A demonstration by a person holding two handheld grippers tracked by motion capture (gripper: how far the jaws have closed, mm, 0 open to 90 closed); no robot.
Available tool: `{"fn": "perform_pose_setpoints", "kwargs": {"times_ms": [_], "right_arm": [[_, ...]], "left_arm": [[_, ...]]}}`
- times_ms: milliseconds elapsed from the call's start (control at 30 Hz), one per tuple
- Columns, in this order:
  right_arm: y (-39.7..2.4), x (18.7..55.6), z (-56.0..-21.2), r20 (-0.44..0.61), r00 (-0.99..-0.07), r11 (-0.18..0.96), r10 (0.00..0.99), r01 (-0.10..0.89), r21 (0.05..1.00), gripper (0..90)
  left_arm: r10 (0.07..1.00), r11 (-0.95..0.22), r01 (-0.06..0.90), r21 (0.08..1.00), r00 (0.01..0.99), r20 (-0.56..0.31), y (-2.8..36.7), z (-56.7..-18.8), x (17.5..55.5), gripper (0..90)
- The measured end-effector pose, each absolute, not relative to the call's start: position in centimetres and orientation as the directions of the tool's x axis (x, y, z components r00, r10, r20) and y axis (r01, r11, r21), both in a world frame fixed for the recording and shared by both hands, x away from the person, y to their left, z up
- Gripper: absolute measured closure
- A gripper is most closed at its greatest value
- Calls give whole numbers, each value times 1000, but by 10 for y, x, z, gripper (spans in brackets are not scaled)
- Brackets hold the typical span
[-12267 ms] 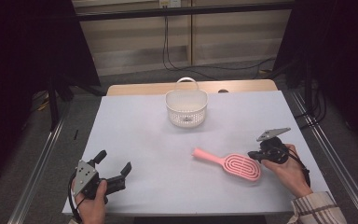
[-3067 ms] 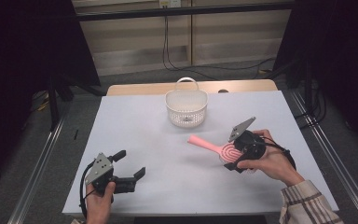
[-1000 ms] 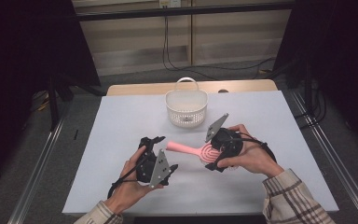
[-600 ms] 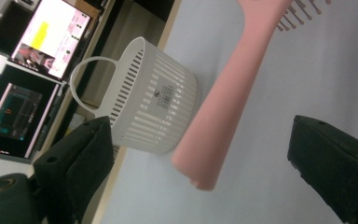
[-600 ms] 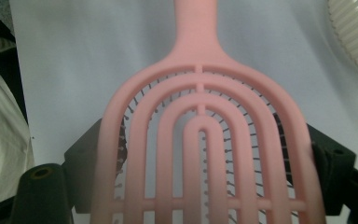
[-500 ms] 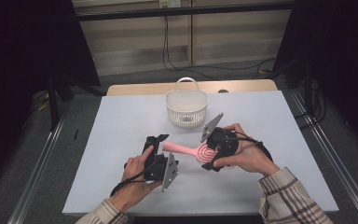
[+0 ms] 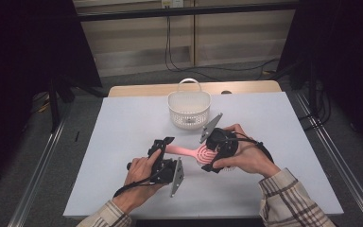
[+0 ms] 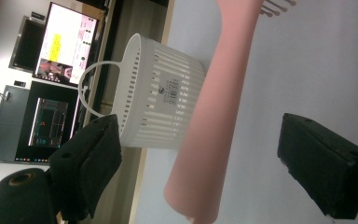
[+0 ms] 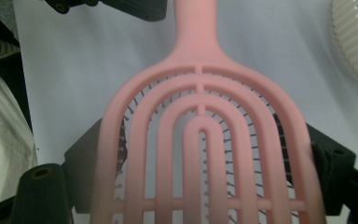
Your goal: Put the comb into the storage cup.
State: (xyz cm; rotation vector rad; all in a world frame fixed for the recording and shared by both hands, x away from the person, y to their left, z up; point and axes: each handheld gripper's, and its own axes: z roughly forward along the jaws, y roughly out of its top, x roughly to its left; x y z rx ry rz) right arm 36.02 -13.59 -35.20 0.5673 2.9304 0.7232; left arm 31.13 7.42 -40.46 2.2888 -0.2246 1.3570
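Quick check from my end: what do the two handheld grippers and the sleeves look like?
Both grippers, left gripper and right gripper, are black, each with two blocky black jaws, a grey three-cornered plate and a trailing black cable. The sleeves are plaid, beige with dark lines.

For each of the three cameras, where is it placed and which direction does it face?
High view: above the table's near edge, facing forward and down; both forearms, left gripper, right gripper.
Left gripper view: on the left gripper, facing the brush handle and basket; its jaws have just been closing, not yet touching.
Right gripper view: on the right gripper, facing the brush head it holds.
All share the brush.
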Motion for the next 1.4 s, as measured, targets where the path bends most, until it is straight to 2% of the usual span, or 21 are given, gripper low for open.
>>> {"fn": "perform_pose_setpoints", "kwargs": {"times_ms": [367, 400, 567, 667, 833, 967, 1400], "right_arm": [[-131, 361, -349, 15, -931, 823, 364, 329, 463, 194], [-130, 361, -349, 16, -931, 823, 365, 331, 462, 194], [-127, 362, -349, 16, -932, 822, 361, 327, 466, 194], [-124, 361, -349, 23, -932, 825, 361, 331, 459, 194], [-120, 361, -350, 27, -934, 827, 357, 329, 455, 194], [-119, 362, -350, 31, -933, 825, 358, 332, 457, 194], [-110, 362, -350, 38, -939, 826, 342, 320, 464, 194]], "left_arm": [[52, -896, -374, 240, 448, 893, 69, -409, 308, 184], [65, -891, -376, 256, 452, 889, 68, -410, 308, 190], [34, -901, -381, 208, 416, 909, 65, -411, 305, 208], [11, -900, -396, 181, 395, 919, 63, -412, 302, 260], [30, -900, -391, 191, 384, 923, 61, -414, 300, 339], [9, -904, -396, 159, 354, 935, 60, -415, 296, 442], [20, -905, -393, 161, 339, 940, 55, -419, 290, 557]]}}
